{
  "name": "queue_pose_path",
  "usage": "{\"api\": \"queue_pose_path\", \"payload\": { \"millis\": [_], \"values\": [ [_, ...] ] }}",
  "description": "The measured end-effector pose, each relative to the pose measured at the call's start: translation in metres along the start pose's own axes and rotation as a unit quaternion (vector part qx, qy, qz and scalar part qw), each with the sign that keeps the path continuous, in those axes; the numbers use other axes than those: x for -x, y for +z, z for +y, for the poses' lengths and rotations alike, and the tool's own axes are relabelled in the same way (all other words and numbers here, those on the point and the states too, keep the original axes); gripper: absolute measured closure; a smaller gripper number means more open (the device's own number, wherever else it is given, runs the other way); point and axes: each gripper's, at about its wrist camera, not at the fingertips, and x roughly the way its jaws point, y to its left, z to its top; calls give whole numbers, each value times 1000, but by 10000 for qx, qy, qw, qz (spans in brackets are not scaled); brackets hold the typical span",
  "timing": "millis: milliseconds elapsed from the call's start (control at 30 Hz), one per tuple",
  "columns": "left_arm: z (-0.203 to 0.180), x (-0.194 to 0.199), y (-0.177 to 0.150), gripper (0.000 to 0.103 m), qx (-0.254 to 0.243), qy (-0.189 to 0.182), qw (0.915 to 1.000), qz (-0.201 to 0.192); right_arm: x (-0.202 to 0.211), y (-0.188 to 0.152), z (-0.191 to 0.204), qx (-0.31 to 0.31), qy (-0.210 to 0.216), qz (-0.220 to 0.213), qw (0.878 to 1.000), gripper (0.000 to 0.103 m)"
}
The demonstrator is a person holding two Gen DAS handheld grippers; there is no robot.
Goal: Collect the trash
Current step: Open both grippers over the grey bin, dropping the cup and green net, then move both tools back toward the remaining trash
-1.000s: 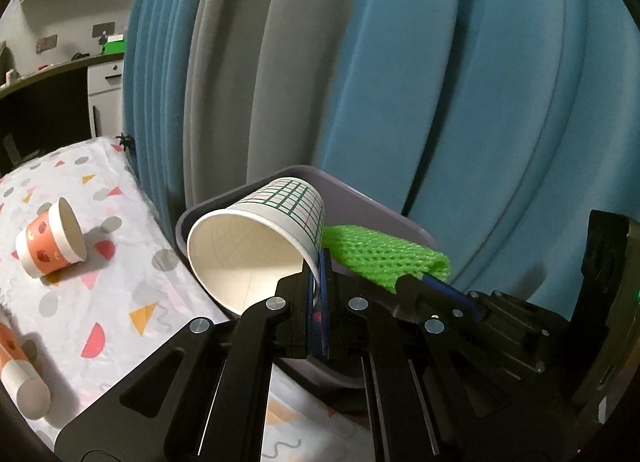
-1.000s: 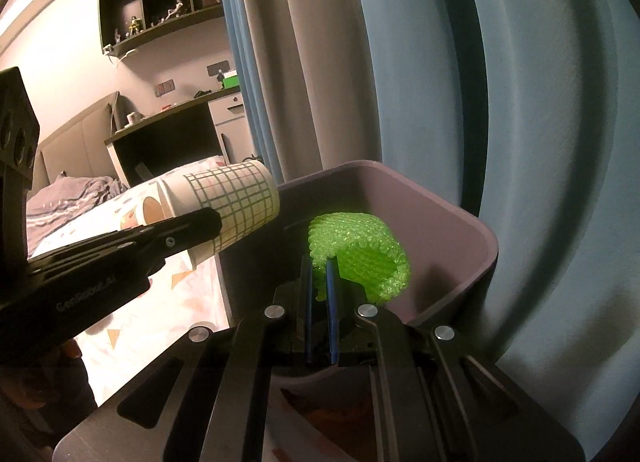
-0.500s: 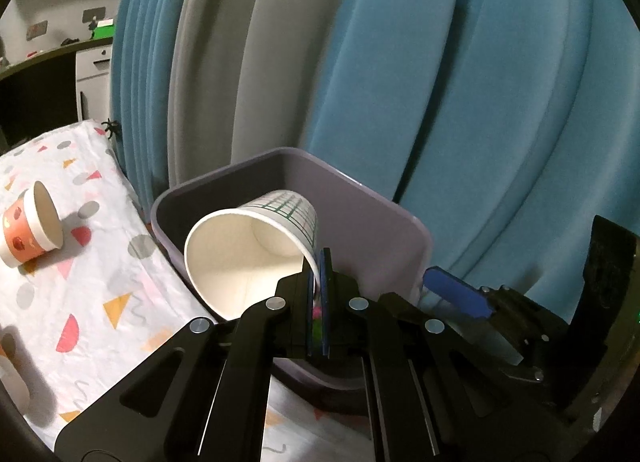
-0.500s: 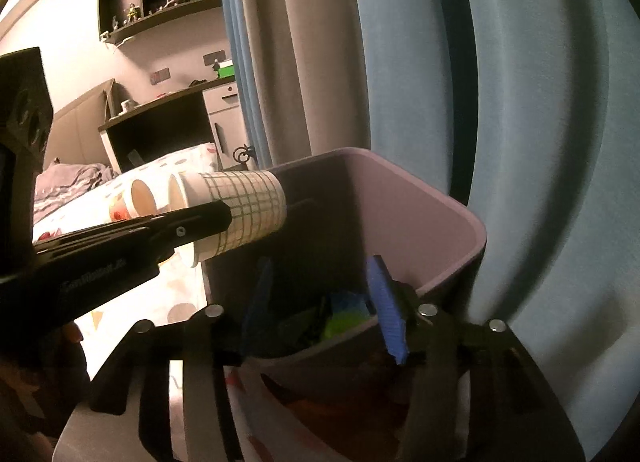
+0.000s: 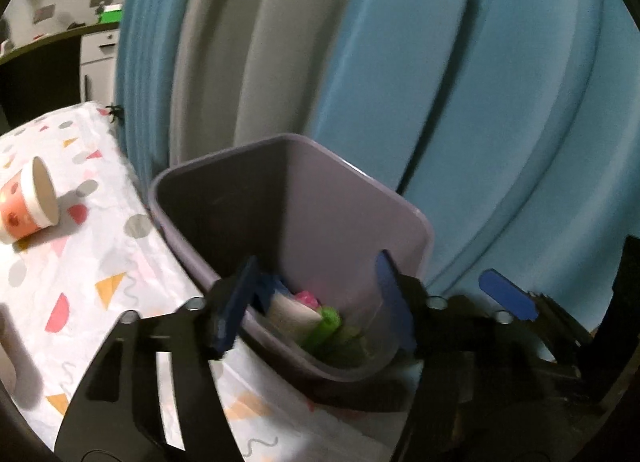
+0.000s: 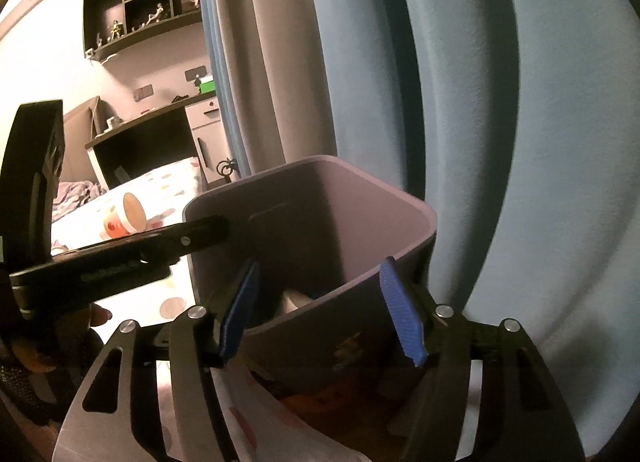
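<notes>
A grey-purple bin (image 5: 340, 214) stands at the table's edge, against the curtain. At its bottom lie the white paper cup (image 5: 292, 312) and the green foam net (image 5: 324, 326). My left gripper (image 5: 316, 286) hovers over the bin's near rim. Its jaws are opening and nothing is between the blue pads (image 5: 236, 302). In the right wrist view my right gripper (image 6: 320, 302) is also at the bin (image 6: 360, 214). Its jaws are opening too and hold nothing. The left gripper (image 6: 120, 258) reaches in from the left, and a bit of the cup (image 6: 296, 300) shows inside.
An orange dotted paper cup (image 5: 28, 206) lies on its side on the patterned tablecloth (image 5: 100, 262), left of the bin. Blue and grey curtain folds (image 5: 440, 82) hang right behind the bin. A dark desk and a wall shelf (image 6: 140, 26) stand far back.
My left gripper has opened and the checked paper cup has dropped into the bin. My right gripper let go of the green foam net, which now lies in the bin, and spread wider.
</notes>
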Motion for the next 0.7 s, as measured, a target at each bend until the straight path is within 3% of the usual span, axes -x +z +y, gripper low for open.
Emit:
{"api": "queue_pose_path", "payload": {
  "millis": [100,267,433,700],
  "values": [
    [7,18,-4,21,148,258,9993,-226,7,1,3,-16,37,-109,9999,35],
    [20,60,-18,7,350,994,9922,-667,17,1,12,2,50,-318,9995,22],
    [36,104,-35,6,495,1682,9804,-897,24,4,26,4,81,-463,9989,16],
    [60,182,-62,6,767,2397,9595,-1265,40,1,74,239,514,-524,9970,14]
  ]
}}
